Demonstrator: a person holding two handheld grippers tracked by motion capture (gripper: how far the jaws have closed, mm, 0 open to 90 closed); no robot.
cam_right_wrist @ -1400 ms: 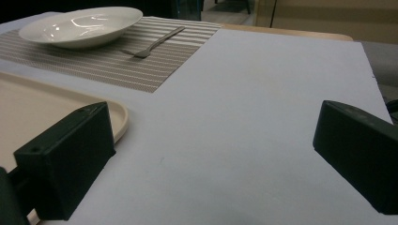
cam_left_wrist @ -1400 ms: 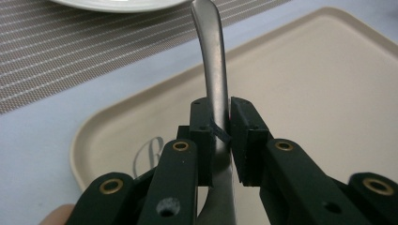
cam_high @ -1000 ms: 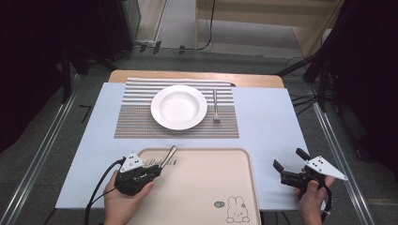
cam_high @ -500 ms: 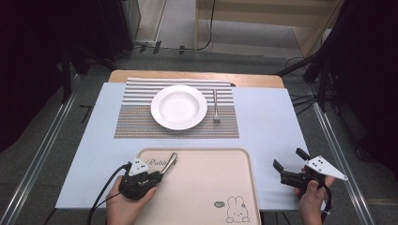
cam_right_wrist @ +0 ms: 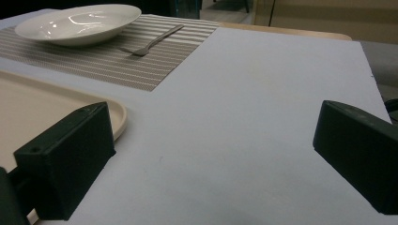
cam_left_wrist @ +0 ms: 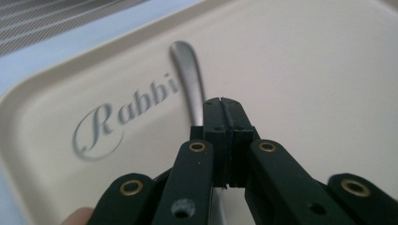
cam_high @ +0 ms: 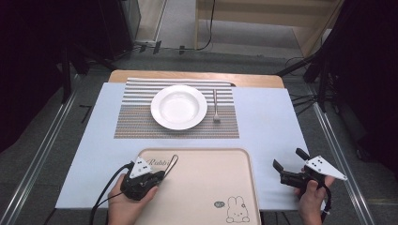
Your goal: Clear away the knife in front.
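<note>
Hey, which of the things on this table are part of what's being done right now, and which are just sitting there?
In use:
- left gripper, jaws just closed on the utensil
- metal utensil handle, lying in the tray
- beige tray

Lying about:
- white plate
- fork beside the plate
- striped placemat
- right gripper, jaws open above the table

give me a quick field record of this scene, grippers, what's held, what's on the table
left gripper: jaws have just closed, shut on the handle of the metal utensil
metal utensil: lies on the tray, handle end by the "Rabbi" lettering; its working end is hidden
right gripper: open, nothing between the jaws, over the light blue table cover
tray: beige, near edge of table
plate: white, on the striped placemat
fork: on the placemat, right of the plate
</note>
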